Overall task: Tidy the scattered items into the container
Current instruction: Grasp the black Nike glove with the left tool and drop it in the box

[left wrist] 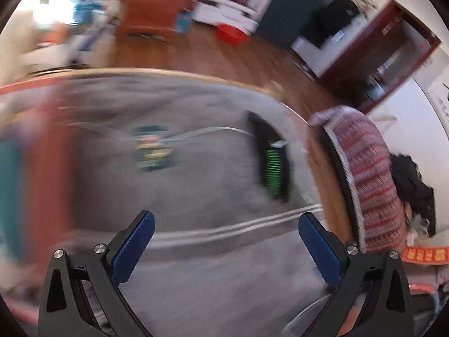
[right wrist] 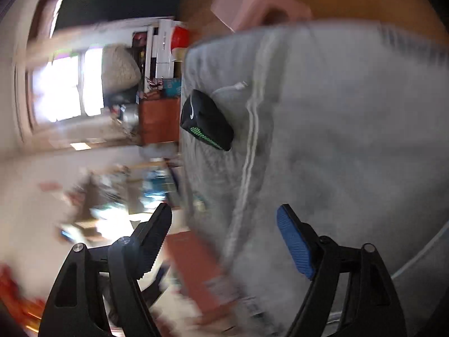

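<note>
In the left wrist view a grey cloth (left wrist: 213,185) covers the table. On it lie a green packet (left wrist: 153,148), a black pouch with green mesh (left wrist: 273,160) and a white cable (left wrist: 213,130). A blurred orange-red container wall (left wrist: 53,154) with teal beside it stands at the left edge. My left gripper (left wrist: 226,241) hangs open over the cloth, holding nothing. The right wrist view is rolled on its side. It shows the black pouch (right wrist: 206,119) near the cloth's edge, well ahead of my open, empty right gripper (right wrist: 224,241).
A chair with a red patterned cover (left wrist: 364,174) stands close to the table's right side. A pink box (right wrist: 252,2) sits beyond the cloth. A red basin (left wrist: 230,32) and furniture stand on the wooden floor behind. Both views are motion-blurred.
</note>
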### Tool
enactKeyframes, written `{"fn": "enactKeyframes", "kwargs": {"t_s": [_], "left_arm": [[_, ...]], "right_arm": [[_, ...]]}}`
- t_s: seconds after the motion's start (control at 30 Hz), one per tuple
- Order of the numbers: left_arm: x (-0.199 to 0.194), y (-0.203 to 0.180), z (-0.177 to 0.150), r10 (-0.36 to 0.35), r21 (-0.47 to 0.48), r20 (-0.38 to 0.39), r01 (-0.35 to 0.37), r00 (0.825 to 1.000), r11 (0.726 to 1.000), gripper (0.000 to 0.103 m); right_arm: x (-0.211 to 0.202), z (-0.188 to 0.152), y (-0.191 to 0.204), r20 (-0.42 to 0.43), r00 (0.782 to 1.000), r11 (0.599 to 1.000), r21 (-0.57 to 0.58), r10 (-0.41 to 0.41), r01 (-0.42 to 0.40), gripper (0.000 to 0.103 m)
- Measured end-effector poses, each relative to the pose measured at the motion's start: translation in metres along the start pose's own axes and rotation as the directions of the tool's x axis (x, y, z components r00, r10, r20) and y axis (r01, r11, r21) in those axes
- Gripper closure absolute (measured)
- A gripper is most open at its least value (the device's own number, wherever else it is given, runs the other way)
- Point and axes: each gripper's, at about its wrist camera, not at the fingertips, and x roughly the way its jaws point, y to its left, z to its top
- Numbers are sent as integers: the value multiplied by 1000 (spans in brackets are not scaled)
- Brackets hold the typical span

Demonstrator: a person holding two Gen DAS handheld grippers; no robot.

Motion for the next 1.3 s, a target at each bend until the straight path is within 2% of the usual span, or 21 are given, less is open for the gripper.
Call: {"fn": "enactKeyframes", "kwargs": {"t_s": [0.07,0.13,0.23,0.3,0.33,0.37,0.4,0.43,0.5,0.57,0.63,0.73,0.83,0.9,0.97,1.0,1.03,1.1,1.2,1.27,1.3], "left_arm": [[61,-35,20,-51,-10,-78,51,996,999,0],[111,-59,32,-61,-1,-133,61,989,998,0],[183,-77,41,42,75,-218,-26,975,997,0],[214,-73,38,179,150,-260,-144,949,978,1],[220,-68,35,216,168,-261,-176,941,970,14],[217,-63,33,233,174,-245,-194,941,965,23],[210,-61,33,247,173,-234,-210,940,962,56],[198,-57,32,239,160,-236,-205,942,966,83],[163,-51,30,172,135,-217,-145,961,980,83],[101,-43,20,142,167,-116,-122,983,978,83],[40,-28,2,133,174,-40,-124,990,977,83],[-71,26,-28,94,58,39,-96,995,994,83],[-161,81,-47,125,-50,159,-118,979,992,82],[-214,122,-51,206,-120,248,-181,947,976,81],[-245,157,-46,236,-188,295,-186,926,964,74],[-256,176,-42,232,-230,306,-165,923,959,58],[-262,194,-38,239,-267,291,-161,926,950,25],[-265,225,-34,292,-332,235,-206,927,921,7],[-274,259,-46,363,-423,205,-252,909,870,7],[-279,276,-53,350,-474,204,-221,914,853,7],[-287,286,-57,348,-502,215,-202,913,841,7]], "right_arm": [[0,4,-2,4,1000,1000,-11,-26,26,25],[2,10,0,7,999,998,-35,-47,47,25],[9,21,-2,-13,1000,1000,-14,6,-6,19],[18,26,-7,-34,999,1000,-5,4,-5,17],[22,27,-10,-46,999,1000,-1,-5,5,17],[25,27,-11,-57,998,1000,2,-7,7,17],[25,26,-12,-60,998,1000,2,-5,5,17],[24,25,-11,-58,998,1000,-1,-3,3,17],[25,25,-7,-48,999,1000,-23,-3,2,17],[24,24,-5,-40,999,999,-46,-4,2,17],[24,21,-2,-49,999,999,-51,3,-5,17],[33,12,2,-110,994,998,-65,19,-26,17],[46,-6,15,-165,986,989,-148,-21,-4,17],[54,-19,26,-187,980,974,-226,-72,29,17],[63,-34,35,-200,971,950,-305,-132,66,17],[69,-44,41,-199,964,928,-360,-177,96,17],[73,-48,47,-192,958,909,-399,-213,122,17],[87,-65,57,-158,933,839,-504,-323,205,17],[115,-92,77,-129,906,744,-622,-404,243,17],[143,-107,99,-82,895,656,-711,-438,256,17],[168,-114,116,-45,889,589,-764,-455,262,17]]}}
